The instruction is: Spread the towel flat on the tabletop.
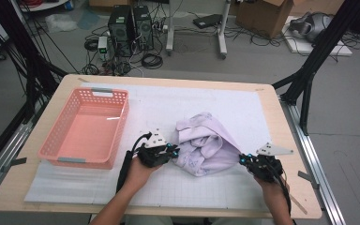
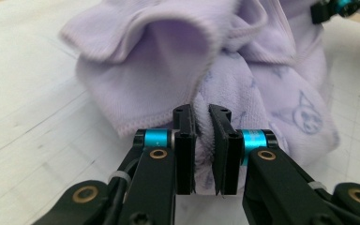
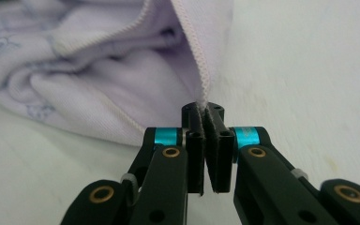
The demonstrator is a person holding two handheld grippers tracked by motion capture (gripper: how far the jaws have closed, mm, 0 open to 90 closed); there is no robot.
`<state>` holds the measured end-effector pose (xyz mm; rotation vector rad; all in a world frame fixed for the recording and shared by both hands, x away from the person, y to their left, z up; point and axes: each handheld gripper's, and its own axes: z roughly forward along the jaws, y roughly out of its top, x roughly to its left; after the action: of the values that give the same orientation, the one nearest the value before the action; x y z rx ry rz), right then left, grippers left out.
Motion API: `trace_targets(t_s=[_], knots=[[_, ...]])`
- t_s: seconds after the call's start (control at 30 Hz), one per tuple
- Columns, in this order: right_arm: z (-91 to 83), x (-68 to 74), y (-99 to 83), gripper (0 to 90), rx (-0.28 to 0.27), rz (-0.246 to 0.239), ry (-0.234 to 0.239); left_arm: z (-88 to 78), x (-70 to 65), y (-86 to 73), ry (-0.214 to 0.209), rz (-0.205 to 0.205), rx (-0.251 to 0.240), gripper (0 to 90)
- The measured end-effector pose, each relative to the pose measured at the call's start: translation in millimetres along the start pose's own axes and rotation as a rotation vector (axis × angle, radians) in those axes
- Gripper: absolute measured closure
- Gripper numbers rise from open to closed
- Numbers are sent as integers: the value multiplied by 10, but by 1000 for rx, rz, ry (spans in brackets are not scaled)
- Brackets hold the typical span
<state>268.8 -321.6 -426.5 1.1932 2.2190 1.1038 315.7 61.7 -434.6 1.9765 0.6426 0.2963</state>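
We had the lilac garment [image 1: 205, 145] bunched at the centre of the high view, right of the pink basket [image 1: 86, 126]. Our left gripper [image 2: 201, 123] pinched a thick fold, our right gripper [image 3: 205, 117] its hem. Spreading evenly, we judged, would avoid slipping.

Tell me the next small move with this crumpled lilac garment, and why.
Probably lift both and draw apart: the left gripper and the right gripper each pinch an edge of the crumpled lilac fleece garment, which lies bunched on the white gridded mat.
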Motion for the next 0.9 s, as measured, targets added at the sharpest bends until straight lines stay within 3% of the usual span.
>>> trace_targets(t_s=[0.1,0.2,0.23,0.27,0.3,0.33,0.37,0.4,0.43,0.47,0.5,0.53,0.57,0.6,0.63,0.67,0.7,0.77,0.8,0.83,0.87,0.9], knots=[[-95,48,-160,875,55,-13,6,-119,25,-94,10,-17,-4,810],[-117,83,-191,849,61,-27,32,-180,54,-169,6,-42,-18,811],[-134,109,-154,682,22,-49,15,-180,47,-171,6,-41,-21,811],[-134,109,-154,682,22,-49,15,-176,39,-167,6,-35,-23,811],[-145,104,-59,589,-33,-48,9,-168,28,-161,6,-31,-27,811],[-145,104,-59,589,-33,-48,9,-162,19,-157,5,-24,-28,811],[-104,93,80,552,-78,-61,2,-158,13,-154,3,-19,-28,810],[-104,93,80,552,-78,-61,2,-154,8,-153,1,-18,-32,810],[9,95,248,513,-86,-90,8,-155,6,-153,-3,-17,-32,809],[9,95,248,513,-86,-90,8,-157,5,-152,-3,-17,-34,809],[175,108,402,513,-95,-114,44,-160,5,-154,-6,-12,-40,809],[175,108,402,513,-95,-114,44,-160,5,-154,-6,-12,-40,809],[357,148,521,519,-70,-146,54,-160,4,-154,-8,-13,-41,808],[357,148,521,519,-70,-146,54,-159,4,-154,-10,-13,-41,808],[513,175,592,665,-35,-176,68,-159,5,-155,-12,-13,-41,808],[513,175,592,665,-35,-176,68,-160,5,-156,-14,-13,-43,808],[560,180,606,764,-19,-193,69,-162,4,-158,-15,-15,-45,808],[596,153,612,833,6,-216,28,-169,3,-159,-18,-15,-46,808],[579,106,608,836,11,-201,-4,-169,1,-160,-20,-15,-48,808],[490,-16,588,838,-1,-146,-62,-169,0,-162,-21,-16,-48,809],[490,-16,588,838,-1,-146,-62,-170,2,-163,-20,-14,-45,809],[435,-75,573,838,-5,-124,-101,-170,4,-163,-20,-12,-45,809]])
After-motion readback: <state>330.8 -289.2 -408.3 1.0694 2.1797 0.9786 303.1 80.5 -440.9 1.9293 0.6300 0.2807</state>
